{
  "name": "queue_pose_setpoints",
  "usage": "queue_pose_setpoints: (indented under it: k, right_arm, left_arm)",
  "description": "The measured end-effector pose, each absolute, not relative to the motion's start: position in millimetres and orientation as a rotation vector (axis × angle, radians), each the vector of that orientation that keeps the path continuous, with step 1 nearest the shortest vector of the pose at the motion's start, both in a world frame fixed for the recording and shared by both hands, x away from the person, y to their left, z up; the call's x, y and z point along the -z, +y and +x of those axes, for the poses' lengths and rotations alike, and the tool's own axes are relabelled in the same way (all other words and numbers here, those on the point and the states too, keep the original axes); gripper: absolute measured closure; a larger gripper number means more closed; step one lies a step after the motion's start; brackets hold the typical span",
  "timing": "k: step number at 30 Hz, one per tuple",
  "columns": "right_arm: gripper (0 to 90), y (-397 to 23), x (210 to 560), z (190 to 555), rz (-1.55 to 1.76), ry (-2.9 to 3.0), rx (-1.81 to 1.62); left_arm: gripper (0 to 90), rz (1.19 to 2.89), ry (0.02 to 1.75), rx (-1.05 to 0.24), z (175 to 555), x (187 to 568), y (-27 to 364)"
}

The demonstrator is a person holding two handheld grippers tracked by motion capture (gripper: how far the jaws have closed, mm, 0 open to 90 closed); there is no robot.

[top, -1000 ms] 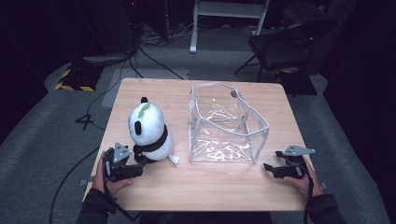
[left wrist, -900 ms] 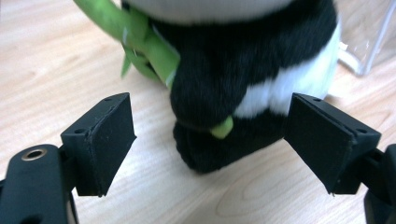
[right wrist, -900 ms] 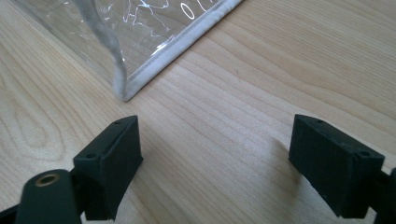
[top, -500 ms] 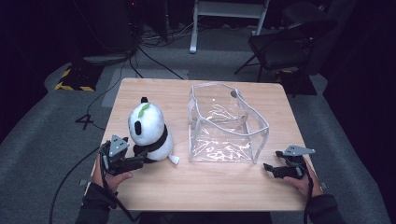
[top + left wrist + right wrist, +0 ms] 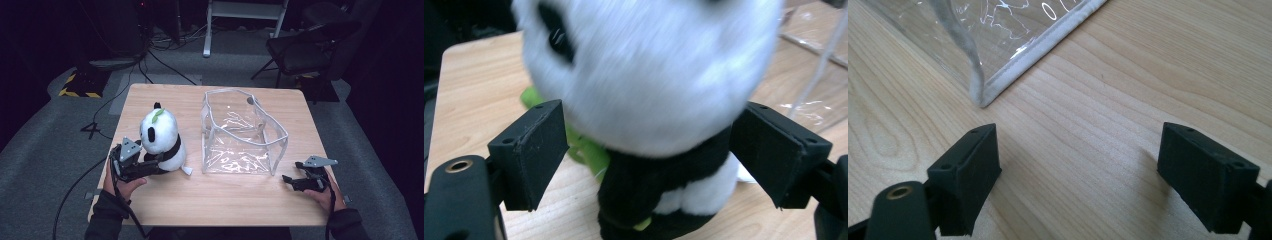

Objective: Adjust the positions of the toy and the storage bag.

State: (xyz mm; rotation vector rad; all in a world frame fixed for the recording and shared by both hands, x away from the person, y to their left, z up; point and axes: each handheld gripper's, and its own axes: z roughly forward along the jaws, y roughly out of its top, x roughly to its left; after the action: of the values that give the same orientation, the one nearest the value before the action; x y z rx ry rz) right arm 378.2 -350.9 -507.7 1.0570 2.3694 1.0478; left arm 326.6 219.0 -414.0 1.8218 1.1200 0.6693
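A plush panda (image 5: 160, 132) sits upright on the left half of the wooden table (image 5: 225, 205). My left gripper (image 5: 152, 166) is raised at its lower left side and stands open. Its jaws straddle the panda (image 5: 649, 75) at about neck height, and a gap shows beside the left jaw. A green leaf part (image 5: 589, 150) of the toy peeks out there. A clear plastic bag (image 5: 240, 135) with white trim stands open at the table's middle. My right gripper (image 5: 290, 181) rests open and empty near the front right, just off the bag's corner (image 5: 980, 97).
A black chair (image 5: 305, 47) and a white stand (image 5: 245, 20) are on the floor beyond the table. Cables run across the grey floor at the back left. Bare wood lies along the table's front edge between my two hands.
My left gripper has risen along the panda's side, from near its base to about neck height. The panda, the bag and my right gripper have stayed where they were.
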Motion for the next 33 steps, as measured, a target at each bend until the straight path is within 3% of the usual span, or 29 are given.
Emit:
queue_pose_setpoints:
  k: [24,26,29,33]
  right_arm:
    - [17.0,-351,508,378,1.057,2.370,-1.048]
    - [17.0,-351,508,378,1.057,2.370,-1.048]
    - [16.9,-351,508,378,1.057,2.370,-1.047]
    - [17.0,-351,508,378,1.057,2.369,-1.047]
  left_arm:
    - [14.1,1.748,1.161,-0.745,341,396,198]
    - [12.2,1.731,1.188,-0.734,345,397,198]
    - [0.0,1.771,1.221,-0.667,354,403,197]
    - [0.0,1.768,1.236,-0.670,359,408,191]
